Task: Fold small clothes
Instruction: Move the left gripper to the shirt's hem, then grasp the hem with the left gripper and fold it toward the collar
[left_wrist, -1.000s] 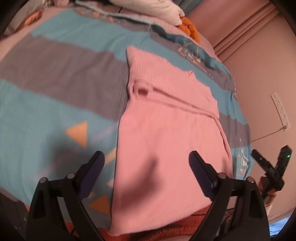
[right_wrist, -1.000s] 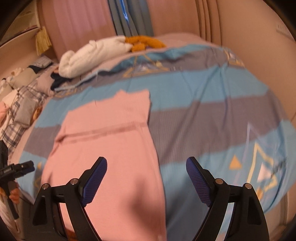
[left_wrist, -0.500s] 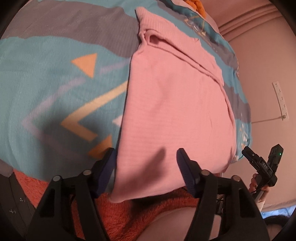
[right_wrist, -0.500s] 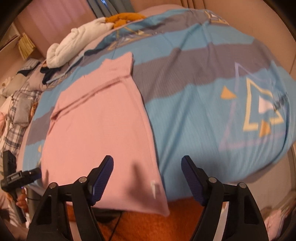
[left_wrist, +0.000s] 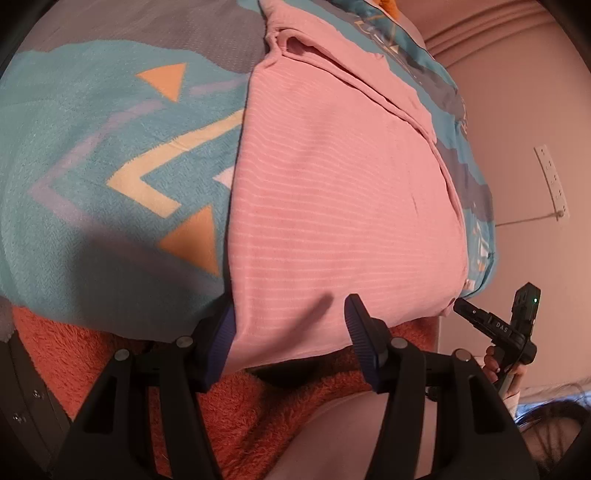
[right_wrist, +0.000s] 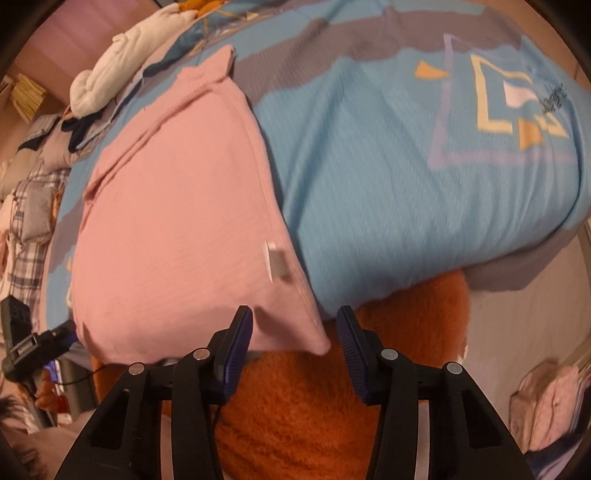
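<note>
The left gripper (left_wrist: 291, 332) and right gripper (right_wrist: 295, 334) have been closing. The hem corners of the pink garment (left_wrist: 332, 192) lie between each one's open fingers, ungripped.

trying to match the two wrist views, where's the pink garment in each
Left wrist: the pink garment fills the centre and right; its near left corner lies between the left gripper fingers.
Right wrist: the pink garment fills the centre-left; its near right corner lies between the right gripper fingers.
Shared landmark: the blue patterned blanket beneath the garment, with the orange fleece below its near edge.
</note>
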